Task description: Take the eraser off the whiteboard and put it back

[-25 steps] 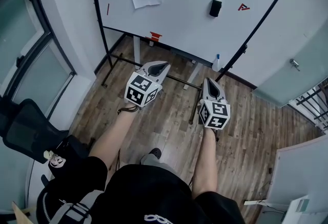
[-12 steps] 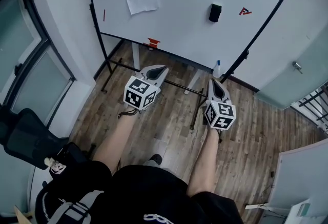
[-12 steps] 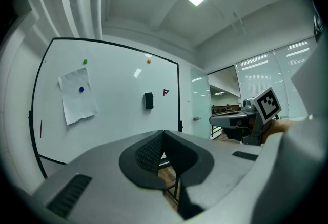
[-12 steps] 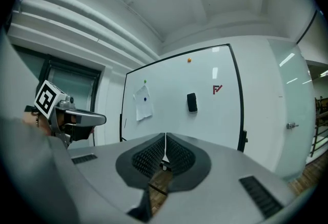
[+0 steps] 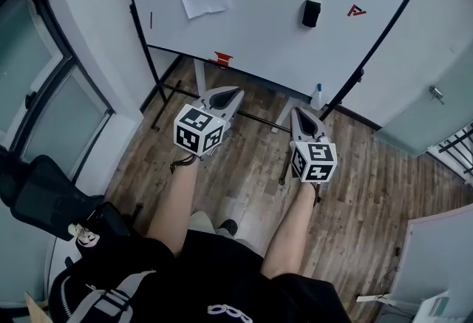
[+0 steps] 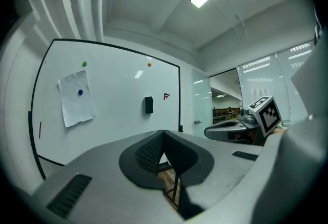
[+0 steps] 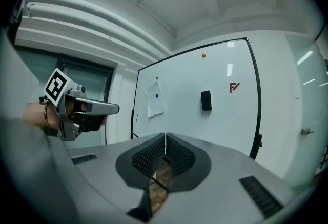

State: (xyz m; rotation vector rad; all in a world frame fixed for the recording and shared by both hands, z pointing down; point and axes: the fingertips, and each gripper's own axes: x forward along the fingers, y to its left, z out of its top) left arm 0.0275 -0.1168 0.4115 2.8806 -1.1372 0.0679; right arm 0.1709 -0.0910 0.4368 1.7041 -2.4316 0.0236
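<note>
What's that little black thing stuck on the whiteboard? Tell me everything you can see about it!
That is the eraser, a small black block, taller than it is wide, with rounded corners. It looks dull, not shiny; what it is made of cannot be told from here. It sits upright, flat against the whiteboard, right of the middle and high up, just left of a small red mark. Only the board touches it.

Head view overhead, both gripper views facing whiteboard (image 5: 266, 33)
</note>
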